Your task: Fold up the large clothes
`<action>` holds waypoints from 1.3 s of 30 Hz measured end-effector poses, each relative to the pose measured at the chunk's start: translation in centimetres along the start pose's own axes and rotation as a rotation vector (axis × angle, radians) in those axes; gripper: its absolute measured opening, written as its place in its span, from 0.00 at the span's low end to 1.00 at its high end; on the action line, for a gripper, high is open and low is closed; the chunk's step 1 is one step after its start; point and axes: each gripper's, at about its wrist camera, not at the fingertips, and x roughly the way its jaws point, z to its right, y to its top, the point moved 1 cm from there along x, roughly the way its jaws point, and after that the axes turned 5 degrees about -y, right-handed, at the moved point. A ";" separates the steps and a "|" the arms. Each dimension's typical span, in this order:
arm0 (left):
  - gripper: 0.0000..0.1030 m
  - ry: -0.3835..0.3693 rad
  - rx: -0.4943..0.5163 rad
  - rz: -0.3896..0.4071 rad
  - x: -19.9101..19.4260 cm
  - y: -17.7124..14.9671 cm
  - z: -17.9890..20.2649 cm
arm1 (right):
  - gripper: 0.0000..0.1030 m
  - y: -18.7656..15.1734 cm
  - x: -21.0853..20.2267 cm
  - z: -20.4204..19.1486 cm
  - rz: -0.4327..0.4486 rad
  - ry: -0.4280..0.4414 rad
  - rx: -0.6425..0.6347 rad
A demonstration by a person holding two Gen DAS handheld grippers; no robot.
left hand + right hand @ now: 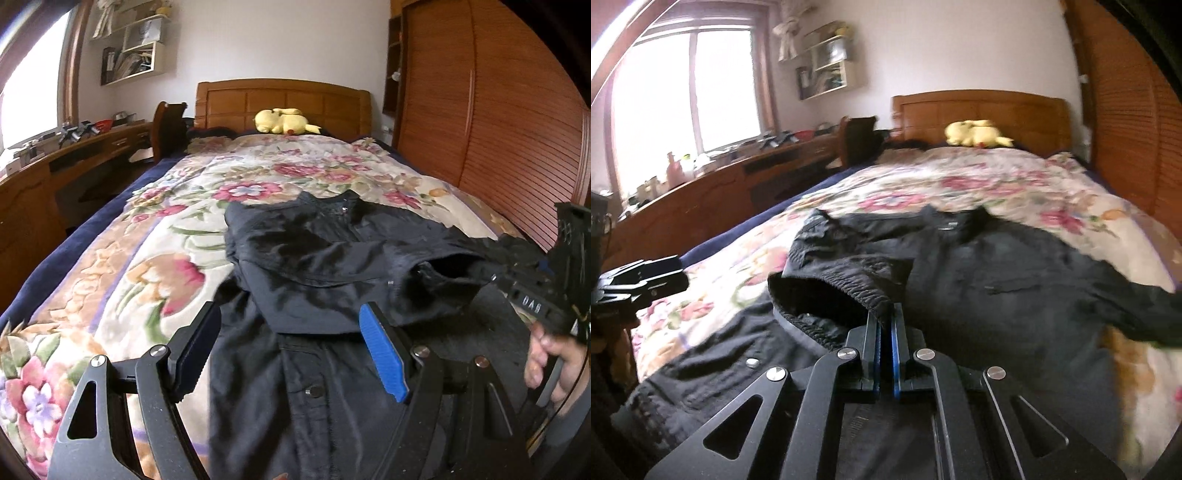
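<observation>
Black jacket [997, 266] laid lengthwise on the bed [110, 266], collar toward the headboard [284, 101]. Its cuff is pinched by the right gripper [886, 317]; left gripper [291, 332] held wide, empty. Hem cut off below.

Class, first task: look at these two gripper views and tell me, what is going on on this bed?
A person is folding a black jacket spread on a floral bedspread, using a handheld gripper in each hand. The right gripper is shut on the elastic cuff of one sleeve, which lies across the jacket's front. The left gripper is open above the jacket's lower part, gripping nothing. A second dark garment with snap buttons lies underneath. A yellow plush toy sits by the headboard.
</observation>
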 end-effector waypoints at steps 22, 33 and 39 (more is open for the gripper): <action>0.76 -0.104 0.108 -0.061 4.7 -0.2 9.0 | 0.07 -1.8 -4.1 6.9 -0.062 -0.154 0.099; 0.76 -0.102 0.104 -0.066 4.9 -0.3 9.1 | 0.58 -2.0 -3.0 4.6 -0.072 -0.050 0.023; 0.76 -0.099 0.102 -0.061 4.6 -0.3 8.7 | 0.68 -1.3 -1.6 1.8 -0.081 -0.038 -0.097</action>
